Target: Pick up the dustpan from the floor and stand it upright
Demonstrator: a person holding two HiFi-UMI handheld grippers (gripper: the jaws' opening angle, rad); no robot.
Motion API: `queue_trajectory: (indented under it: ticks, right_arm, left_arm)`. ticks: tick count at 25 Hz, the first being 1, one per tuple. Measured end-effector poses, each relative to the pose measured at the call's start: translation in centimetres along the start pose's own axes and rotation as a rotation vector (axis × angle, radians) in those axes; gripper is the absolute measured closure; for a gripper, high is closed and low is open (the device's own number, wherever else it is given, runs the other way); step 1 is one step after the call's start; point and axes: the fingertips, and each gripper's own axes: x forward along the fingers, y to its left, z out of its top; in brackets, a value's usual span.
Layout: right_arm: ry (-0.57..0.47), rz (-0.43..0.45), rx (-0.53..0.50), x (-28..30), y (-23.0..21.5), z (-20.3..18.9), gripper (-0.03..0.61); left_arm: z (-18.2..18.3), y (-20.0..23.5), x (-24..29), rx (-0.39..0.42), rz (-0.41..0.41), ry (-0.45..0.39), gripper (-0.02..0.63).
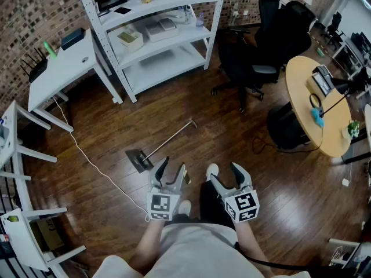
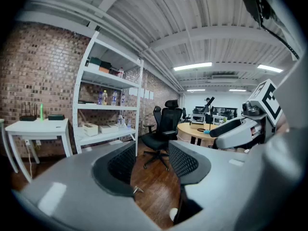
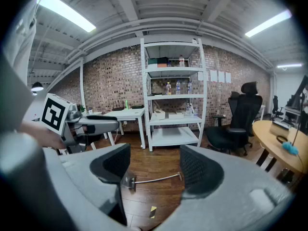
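Observation:
The dustpan lies flat on the wooden floor, its long metal handle running up and to the right. My left gripper hovers just right of the pan, open and holding nothing. My right gripper hangs further right, also open and empty. In the right gripper view the dustpan's handle lies across the floor between the open jaws of the right gripper, and the pan end is partly hidden behind the left jaw. The left gripper looks along the floor toward a chair.
A white shelf unit and a white table stand at the back. A black office chair and a round wooden table are to the right. A white cable crosses the floor at left. A shoe shows between the grippers.

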Motion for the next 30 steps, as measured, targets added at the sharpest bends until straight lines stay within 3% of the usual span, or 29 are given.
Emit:
queue_trajectory:
  ticks: [8,13,16,22,26,30]
  right_arm:
    - [-0.119,0.089,0.014,12.5,-13.6,6.4,0.268]
    - [-0.048,0.082,0.08,21.1,-23.6,7.1,0.268]
    - [-0.018,0.095,0.115,26.7,-27.0,6.4,0.268]
    - [0.088,0.036,0.192,35.2,-30.9,-1.0,0.268]
    - [0.179,0.01,0.18,43.7,-33.5,-10.1,0.268]
    - [0.222,0.036,0.287,49.7,-34.0,-18.8,0.268]
  left_arm:
    - [-0.3,1.3,20.2,-0.008,-0.034,0.101,0.393]
    - [-1.7,1.5,32.0,-0.104,-0.026,0.219,0.342]
    - [-4.2,2.7,37.8,-0.076,-0.023,0.292,0.337]
    - [-16.7,5.8,46.9,-0.077,-0.065,0.489,0.333]
    - [-28.6,9.4,54.8,-0.042,-0.083,0.563,0.333]
    - [-42.3,12.0,58.9,-0.081,-0.044,0.703,0.342]
